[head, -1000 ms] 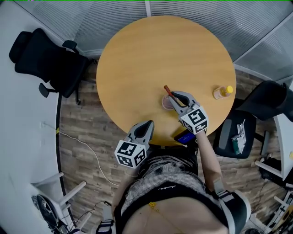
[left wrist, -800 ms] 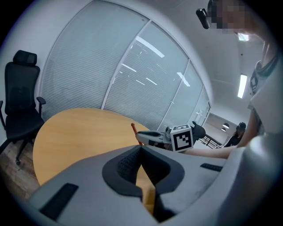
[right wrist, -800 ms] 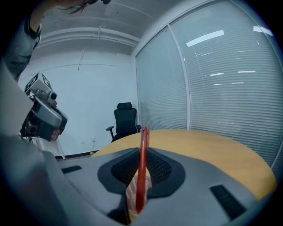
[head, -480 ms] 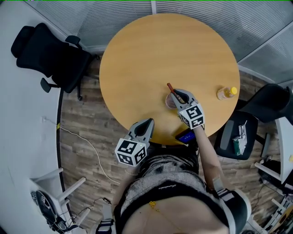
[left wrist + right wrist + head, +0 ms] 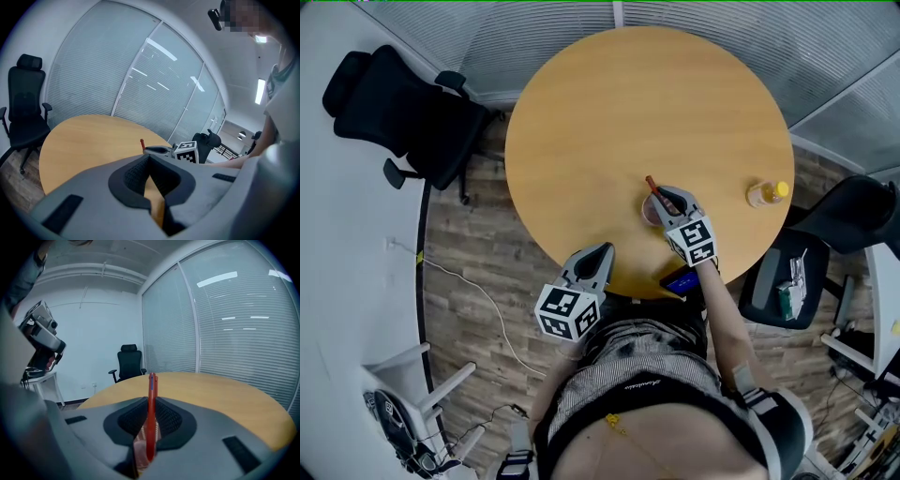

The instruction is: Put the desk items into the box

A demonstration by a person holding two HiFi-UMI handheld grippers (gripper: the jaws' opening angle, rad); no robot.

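The red pen [image 5: 653, 189] is pinched in my right claw [image 5: 666, 200], jaws pressed onto its barrel. In the right gripper view it stands close to upright between the pads, top end sticking up well past the fingertips. Right under it is a small pink cup [image 5: 649, 215] on the round wooden surface [image 5: 628, 112]. From the head view the pen leans up and away from the cup toward the far side. Its lower end is down at the cup's mouth, but I honestly can't tell if the tip is inside or just above the rim. I can't make out anything else in the cup either, since the claw covers most of it.

My left claw [image 5: 598, 255] is on the near-left side of the cup, well apart from it, out at the surface's near edge. Its jaws are pressed together with nothing in them, just wood showing behind in the left gripper view.

Off to the right of the cup, well apart, there's a little bottle with a yellow cap [image 5: 766, 193] standing near the surface's right edge. On the near side of the cup, just past my right claw's marker cube, a blue item [image 5: 679, 279] sits at the rim. It's too small for me to say what it is.

Far left of the cup, off the surface on the floor, is a black office chair [image 5: 398, 112].
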